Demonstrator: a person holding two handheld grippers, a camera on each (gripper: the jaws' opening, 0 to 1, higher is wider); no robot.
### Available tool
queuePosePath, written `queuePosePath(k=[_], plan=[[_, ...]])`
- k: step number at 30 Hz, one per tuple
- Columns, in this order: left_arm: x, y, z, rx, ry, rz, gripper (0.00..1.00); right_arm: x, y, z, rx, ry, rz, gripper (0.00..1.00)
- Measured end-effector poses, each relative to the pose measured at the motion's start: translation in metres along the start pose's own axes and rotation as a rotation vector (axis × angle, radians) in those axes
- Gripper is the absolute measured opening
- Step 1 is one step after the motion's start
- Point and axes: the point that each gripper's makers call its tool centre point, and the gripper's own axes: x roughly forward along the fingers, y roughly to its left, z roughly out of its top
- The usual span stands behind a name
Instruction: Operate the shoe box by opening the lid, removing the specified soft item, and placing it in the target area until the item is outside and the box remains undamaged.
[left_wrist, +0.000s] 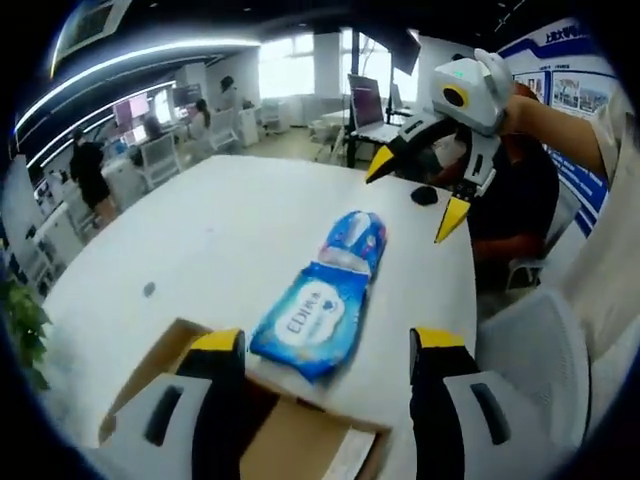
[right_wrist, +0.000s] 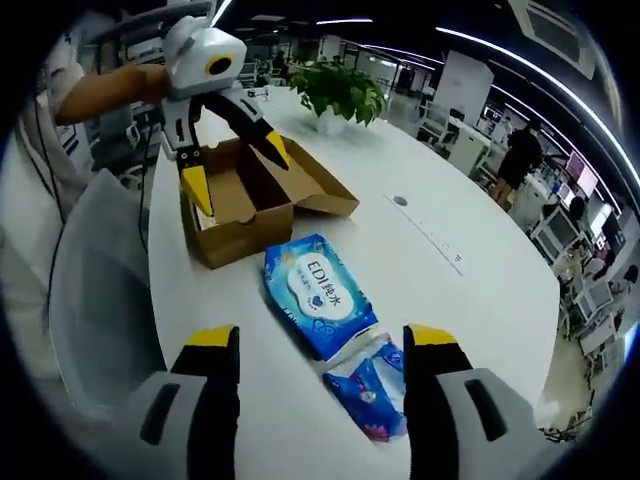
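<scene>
A blue pack of wet wipes (left_wrist: 318, 318) (right_wrist: 314, 291) lies flat on the white table (left_wrist: 230, 220) (right_wrist: 440, 200), just outside the brown cardboard shoe box (left_wrist: 270, 430) (right_wrist: 245, 200). The box stands open with its lid flap folded back. A second, smaller blue pack (left_wrist: 357, 238) (right_wrist: 372, 385) lies end to end with the first. My left gripper (left_wrist: 328, 352) (right_wrist: 235, 165) hovers open above the box, nothing between its jaws. My right gripper (right_wrist: 322, 345) (left_wrist: 415, 190) is open too, held over the smaller pack, empty.
A potted green plant (right_wrist: 340, 90) stands behind the box. A black computer mouse (left_wrist: 424, 195) and a laptop (left_wrist: 372, 112) sit at the table's far end. A white chair (right_wrist: 95, 310) stands by the table edge. People work at desks in the background.
</scene>
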Motion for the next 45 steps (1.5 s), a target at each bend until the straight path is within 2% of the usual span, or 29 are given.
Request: queuePosePath(k=[6,16,21,40,45], plan=[[-0.026,0.013,-0.022,-0.052,-0.014,0.061,0.69,0.013,0.022,0.013,-0.051,0.001,0.067,0.68],[-0.066,0.038,-0.068,-0.155,-0.007,0.172,0.72,0.034,0.043,0.035,-0.088,-0.015,0.139,0.71],[-0.082,0.049,-0.092,-0.223,0.005,0.231,0.72,0.046,0.050,0.043,-0.106,-0.015,0.166,0.71],[-0.140,0.072,-0.158,-0.366,0.031,0.386,0.68,0.093,0.089,0.078,-0.190,-0.041,0.305,0.62],[-0.158,0.081,-0.183,-0.422,0.055,0.445,0.66,0.106,0.095,0.086,-0.207,-0.038,0.336,0.61]])
